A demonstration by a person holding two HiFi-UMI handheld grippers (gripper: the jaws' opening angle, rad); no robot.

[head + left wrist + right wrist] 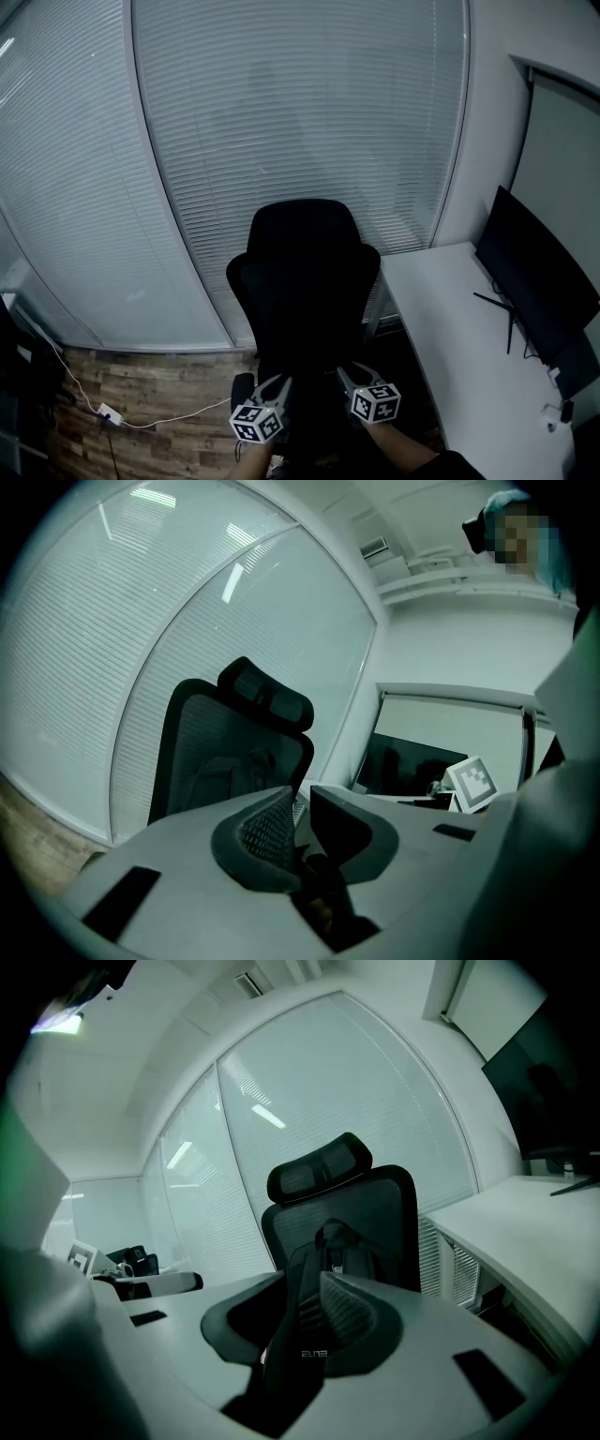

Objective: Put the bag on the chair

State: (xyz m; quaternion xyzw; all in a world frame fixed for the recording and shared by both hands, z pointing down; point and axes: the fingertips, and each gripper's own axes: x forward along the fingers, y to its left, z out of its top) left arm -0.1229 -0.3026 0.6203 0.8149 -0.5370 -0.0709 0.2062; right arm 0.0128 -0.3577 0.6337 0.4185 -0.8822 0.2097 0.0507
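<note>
A black backpack (342,1251) sits upright against the backrest of a black mesh office chair (305,272) with a headrest. Its base is hidden behind the jaws in both gripper views. The right claw (302,1279) is clenched on a black webbing strap (298,1326) that runs up from between its jaws to the backpack. The left claw (302,794) has its jaws drawn nearly together, with a dark strap end (319,892) pinched low in the narrow gap. In the head view, both claws are held low, side by side, just in front of the chair. Pale slatted blinds (281,112) hang behind the chair. To the right, a white tabletop (459,356) carries a black monitor (534,281). To the left, a white power strip (110,413) lies on the wood-plank floor (159,384).
</note>
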